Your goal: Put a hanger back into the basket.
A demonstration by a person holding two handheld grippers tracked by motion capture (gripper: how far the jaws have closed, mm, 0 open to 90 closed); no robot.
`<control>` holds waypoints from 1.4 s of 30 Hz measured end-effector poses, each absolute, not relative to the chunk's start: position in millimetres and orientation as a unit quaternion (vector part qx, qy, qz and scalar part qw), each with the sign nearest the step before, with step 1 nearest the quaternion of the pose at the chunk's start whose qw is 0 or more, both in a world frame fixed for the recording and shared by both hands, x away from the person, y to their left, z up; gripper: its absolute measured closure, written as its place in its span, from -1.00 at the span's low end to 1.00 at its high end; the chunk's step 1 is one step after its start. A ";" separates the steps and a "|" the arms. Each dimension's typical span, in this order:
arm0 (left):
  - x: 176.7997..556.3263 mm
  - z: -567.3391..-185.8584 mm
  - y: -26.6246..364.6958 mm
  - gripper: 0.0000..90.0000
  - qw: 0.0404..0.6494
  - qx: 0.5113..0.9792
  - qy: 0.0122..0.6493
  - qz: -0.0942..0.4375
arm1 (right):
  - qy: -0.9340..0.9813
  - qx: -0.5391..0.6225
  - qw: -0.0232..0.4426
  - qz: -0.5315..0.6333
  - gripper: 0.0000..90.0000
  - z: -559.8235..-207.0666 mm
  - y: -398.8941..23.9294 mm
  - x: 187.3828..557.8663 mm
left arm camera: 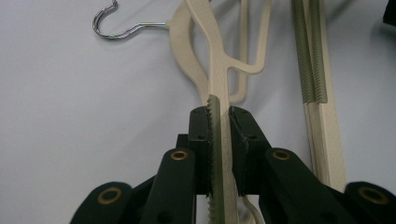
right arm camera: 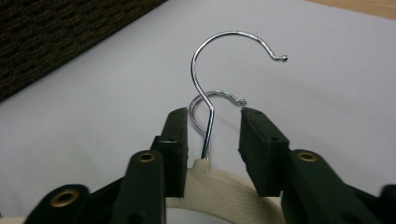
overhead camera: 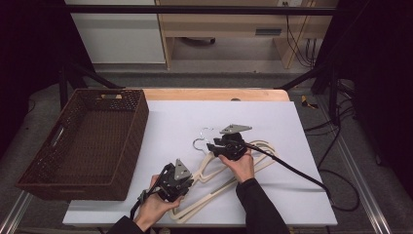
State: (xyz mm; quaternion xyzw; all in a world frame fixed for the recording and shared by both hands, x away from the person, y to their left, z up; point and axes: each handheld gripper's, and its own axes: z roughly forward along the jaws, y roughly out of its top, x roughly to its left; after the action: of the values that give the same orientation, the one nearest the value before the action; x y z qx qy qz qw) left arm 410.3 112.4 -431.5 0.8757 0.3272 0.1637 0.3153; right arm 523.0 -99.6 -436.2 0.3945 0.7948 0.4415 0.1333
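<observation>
On the white table (overhead camera: pixel 170 122), left gripper (overhead camera: pixel 174 184) clamps a hanger arm (left arm camera: pixel 223 154); right gripper (right arm camera: pixel 212 140) straddles its neck (right arm camera: pixel 208 170), unclosed.

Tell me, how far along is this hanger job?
Early, it seems. Nothing looks done: the brown basket is empty and the cream hangers lie on the white sheet. In hand: the left tool clamps one hanger arm, while the right tool straddles a hanger's neck below the metal hook, not gripping yet. Lifting the hangers is left.
</observation>
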 end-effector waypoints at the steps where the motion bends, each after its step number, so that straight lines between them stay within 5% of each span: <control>1: 410.2 -431.8 112.4 0.76 0.316 0.876 0.327 0.165 | 0.794 0.402 0.126 0.438 0.54 -438.4 -97.4 524.2; 12: 408.6 -434.0 111.9 0.76 0.314 0.877 0.325 0.164 | 0.791 0.420 0.083 0.437 0.92 -436.1 -97.4 527.1; 20: 404.2 -434.4 110.9 0.74 0.315 0.878 0.318 0.168 | 0.782 0.425 0.087 0.448 0.97 -427.5 -100.6 518.4; 25: 405.3 -430.8 112.9 0.56 0.330 0.877 0.316 0.148 | 0.773 0.426 0.105 0.459 0.98 -418.4 -103.6 505.6; 26: 407.9 -425.6 115.7 0.32 0.352 0.870 0.318 0.133 | 0.770 0.420 0.110 0.467 0.98 -414.5 -105.0 499.6; 34: 423.4 -401.0 117.2 -0.34 0.422 0.848 0.302 0.103 | 0.770 0.396 0.124 0.485 0.98 -404.9 -110.6 481.2; 38: 435.8 -400.3 103.9 -0.46 0.423 0.852 0.300 0.074 | 0.771 0.381 0.132 0.492 0.98 -402.1 -112.8 475.1; 42: 445.6 -405.2 88.8 -0.35 0.413 0.858 0.298 0.061 | 0.771 0.374 0.135 0.498 0.98 -399.5 -115.5 470.5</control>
State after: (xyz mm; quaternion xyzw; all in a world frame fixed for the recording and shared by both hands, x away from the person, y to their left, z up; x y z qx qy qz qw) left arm 445.6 88.8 -405.2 0.8583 0.2982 0.0611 0.4131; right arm 470.5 -115.5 -399.5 0.3739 0.7710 0.4977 0.1346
